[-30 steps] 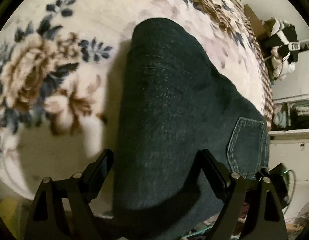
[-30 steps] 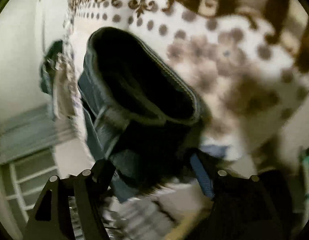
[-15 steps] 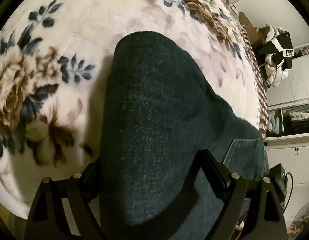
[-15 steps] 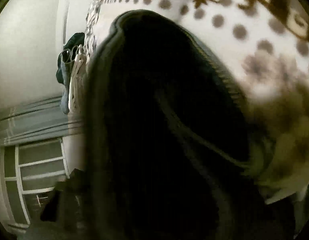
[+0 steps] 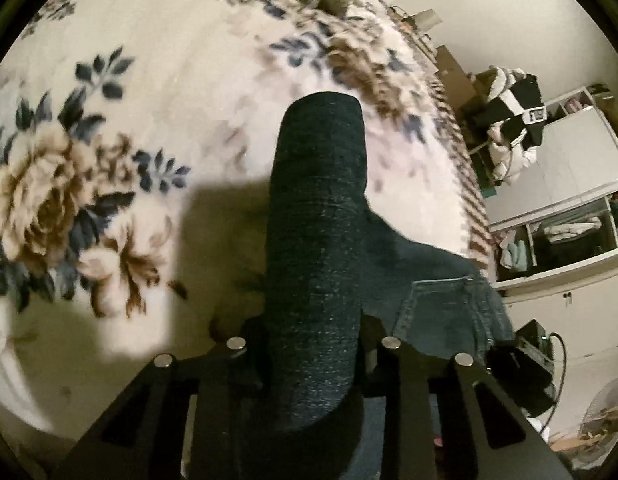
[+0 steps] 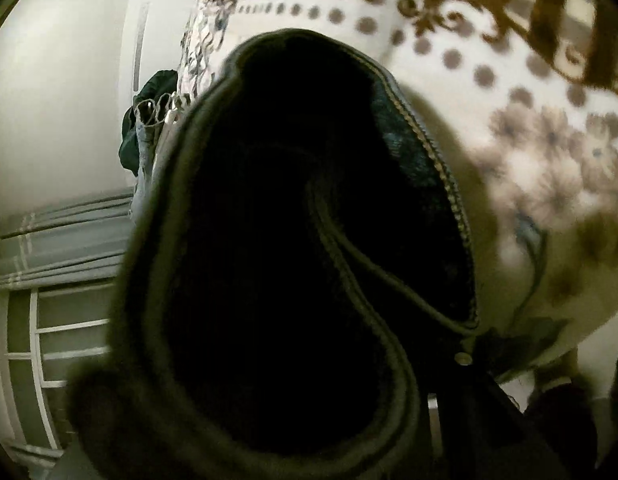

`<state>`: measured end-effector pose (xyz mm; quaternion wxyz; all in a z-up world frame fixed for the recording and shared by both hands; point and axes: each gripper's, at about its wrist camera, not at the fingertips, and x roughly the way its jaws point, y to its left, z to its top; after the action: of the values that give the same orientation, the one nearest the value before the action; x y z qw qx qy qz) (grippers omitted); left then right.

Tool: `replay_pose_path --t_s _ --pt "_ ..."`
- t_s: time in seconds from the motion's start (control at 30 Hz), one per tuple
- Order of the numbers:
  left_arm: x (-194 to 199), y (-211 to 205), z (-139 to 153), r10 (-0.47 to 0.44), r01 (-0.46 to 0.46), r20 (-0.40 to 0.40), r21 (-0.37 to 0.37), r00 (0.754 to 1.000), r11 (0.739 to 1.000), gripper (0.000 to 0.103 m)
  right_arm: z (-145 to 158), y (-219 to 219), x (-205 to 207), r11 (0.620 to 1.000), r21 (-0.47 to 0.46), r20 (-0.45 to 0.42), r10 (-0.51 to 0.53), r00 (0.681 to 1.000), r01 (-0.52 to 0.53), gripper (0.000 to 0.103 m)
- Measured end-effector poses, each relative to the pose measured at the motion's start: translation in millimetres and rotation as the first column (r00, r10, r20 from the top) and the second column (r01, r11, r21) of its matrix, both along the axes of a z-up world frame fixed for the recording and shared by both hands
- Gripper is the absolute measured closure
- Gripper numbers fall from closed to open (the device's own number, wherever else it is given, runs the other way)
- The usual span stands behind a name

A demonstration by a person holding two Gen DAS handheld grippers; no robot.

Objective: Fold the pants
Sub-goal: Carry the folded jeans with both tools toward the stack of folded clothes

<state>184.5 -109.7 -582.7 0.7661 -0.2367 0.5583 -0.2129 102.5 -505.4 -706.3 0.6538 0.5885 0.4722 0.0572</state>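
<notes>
Dark blue jeans point(image 5: 321, 240) lie on a cream floral blanket point(image 5: 169, 80). My left gripper point(image 5: 315, 344) is shut on a bunched fold of the jeans, which rises as a dark ridge between the fingers. A back pocket point(image 5: 441, 312) shows to the right. In the right wrist view the jeans' waistband and zipper point(image 6: 425, 140) fill the frame close to the lens. They hide my right gripper almost entirely, so its state cannot be told.
The bed's edge runs down the right of the left wrist view, with a pile of clothes point(image 5: 513, 128) and white cupboards point(image 5: 569, 220) beyond. The right wrist view shows a white wall, grey curtains point(image 6: 61, 240) and a dotted blanket point(image 6: 489, 80).
My left gripper has closed on the jeans, bunching the cloth into a narrow ridge. The waistband has come up against the right camera and covers the right fingers.
</notes>
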Motion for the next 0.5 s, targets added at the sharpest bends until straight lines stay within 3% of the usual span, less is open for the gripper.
replay_pose_path --t_s 0.27,0.5 --pt "-10.6 10.2 79.6 0.021 -0.021 -0.005 -0.021 1.0 1.0 0.078 66.1 5.4 6.5 0.999 0.012 0.024 0.037 0.999 -0.037 0.07" --pt "12.4 23.7 174.9 0.052 -0.051 0.043 -0.018 0.998 0.999 0.078 161.9 12.4 50.9 0.995 0.0 0.104 0.1 0.99 -0.1 0.07"
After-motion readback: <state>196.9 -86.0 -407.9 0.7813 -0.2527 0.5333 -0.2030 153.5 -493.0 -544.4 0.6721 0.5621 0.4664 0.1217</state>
